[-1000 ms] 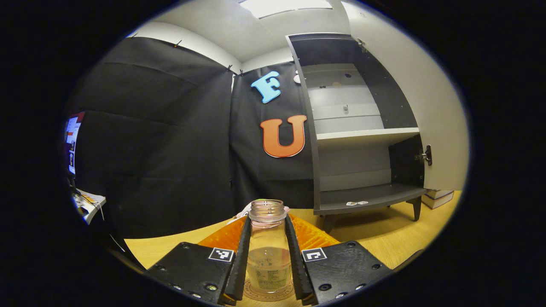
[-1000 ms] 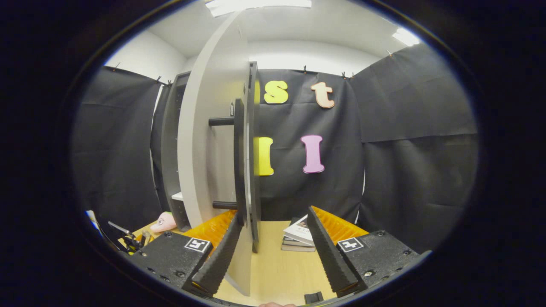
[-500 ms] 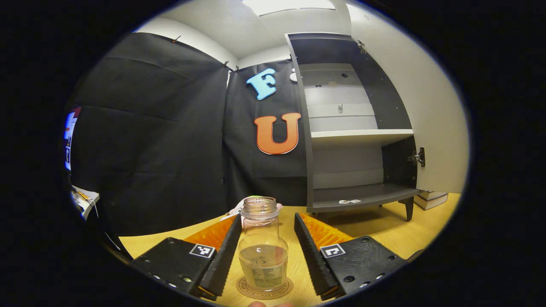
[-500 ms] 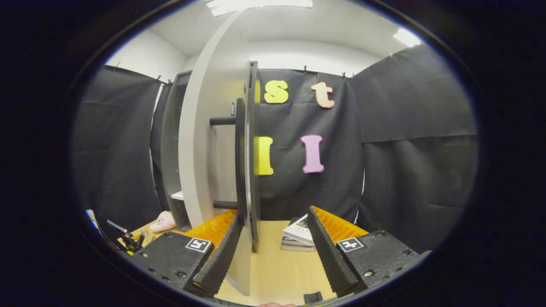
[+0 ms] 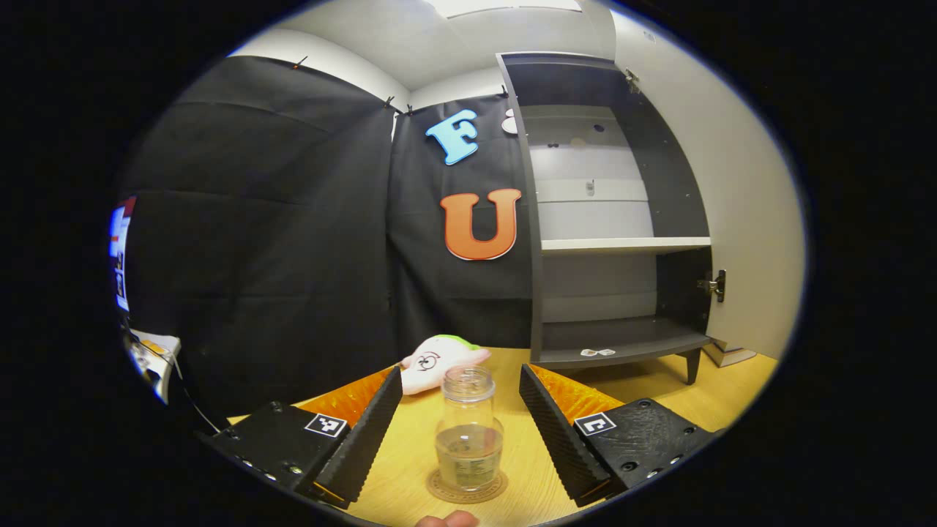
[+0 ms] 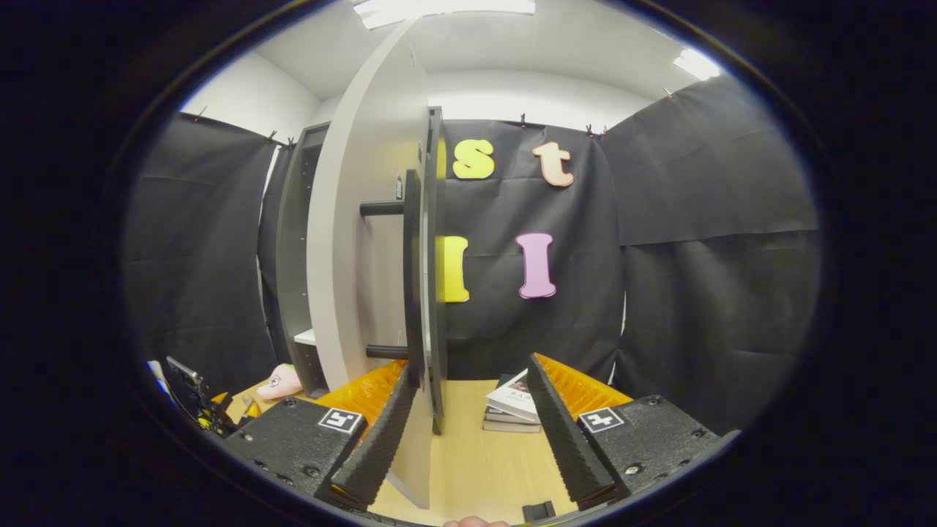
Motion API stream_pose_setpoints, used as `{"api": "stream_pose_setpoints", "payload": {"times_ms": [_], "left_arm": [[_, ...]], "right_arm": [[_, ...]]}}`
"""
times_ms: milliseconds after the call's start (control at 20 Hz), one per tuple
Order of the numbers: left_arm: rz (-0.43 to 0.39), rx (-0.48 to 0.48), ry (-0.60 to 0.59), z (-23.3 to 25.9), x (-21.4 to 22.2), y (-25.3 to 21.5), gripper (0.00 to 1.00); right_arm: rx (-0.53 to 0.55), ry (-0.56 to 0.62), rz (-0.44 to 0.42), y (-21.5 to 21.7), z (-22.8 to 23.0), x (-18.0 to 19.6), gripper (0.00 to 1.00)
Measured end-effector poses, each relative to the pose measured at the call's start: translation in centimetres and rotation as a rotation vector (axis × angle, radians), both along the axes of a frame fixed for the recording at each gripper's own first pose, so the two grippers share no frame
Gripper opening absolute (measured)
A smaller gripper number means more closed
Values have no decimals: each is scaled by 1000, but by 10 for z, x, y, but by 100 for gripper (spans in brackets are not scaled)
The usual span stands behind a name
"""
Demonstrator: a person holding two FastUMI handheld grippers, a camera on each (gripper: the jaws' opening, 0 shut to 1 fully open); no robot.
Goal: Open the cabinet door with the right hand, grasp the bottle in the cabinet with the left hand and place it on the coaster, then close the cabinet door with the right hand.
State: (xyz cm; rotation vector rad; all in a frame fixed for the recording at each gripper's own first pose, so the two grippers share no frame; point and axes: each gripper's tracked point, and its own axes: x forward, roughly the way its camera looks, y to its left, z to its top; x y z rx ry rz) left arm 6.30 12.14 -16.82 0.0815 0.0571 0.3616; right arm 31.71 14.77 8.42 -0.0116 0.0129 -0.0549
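A clear bottle [image 5: 468,428] with no cap and a little liquid in its lower half stands upright on a round brown coaster [image 5: 466,486] on the wooden table [image 5: 659,395], at six o'clock in the left gripper view. The left gripper [image 5: 460,424] is spread wide, one ridged black finger on each side of the bottle, neither one touching it. Just behind the bottle, toward eleven o'clock from it, lies a pink and white plush toy [image 5: 439,354]. At two o'clock from the bottle stands the dark cabinet [image 5: 607,219] with its inside showing: one white shelf [image 5: 622,244] across the middle and small stickers on the bottom board. Its pale door [image 5: 739,219] is swung out at three o'clock.

In the right gripper view, the right gripper [image 6: 472,417] is also spread apart and holds nothing. The door [image 6: 366,241] is seen edge-on at eleven o'clock, with its black bar handle [image 6: 411,271] facing the camera; the door's lower edge sits between the two fingers, closer to the left-hand one. A stack of books [image 6: 512,406] lies on the table at one o'clock from the gripper, beyond the fingertips
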Motion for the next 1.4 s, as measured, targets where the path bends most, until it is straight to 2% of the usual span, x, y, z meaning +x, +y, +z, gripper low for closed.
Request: {"api": "stream_pose_setpoints", "payload": {"times_ms": [150,400,600,650,900,1050,1400], "left_arm": [[-49,-71,4,28,-5,-12,96],[-66,8,-31,89,-15,-17,96],[-172,-43,-12,113,-18,-56,96],[-198,-49,-19,122,-20,-67,96],[-291,-45,-59,161,-24,-105,96],[-323,-53,-67,172,-29,-115,96],[-318,-29,-32,164,-49,-104,96]], "right_arm": [[-2,-9,3,3,1,0,93],[6,-35,12,3,-1,1,92],[18,-38,21,2,-2,2,90],[22,-38,19,3,-3,2,93],[2,-30,28,11,-2,2,89],[-6,-30,22,17,-1,1,90],[13,-17,141,59,-5,9,90]]}}
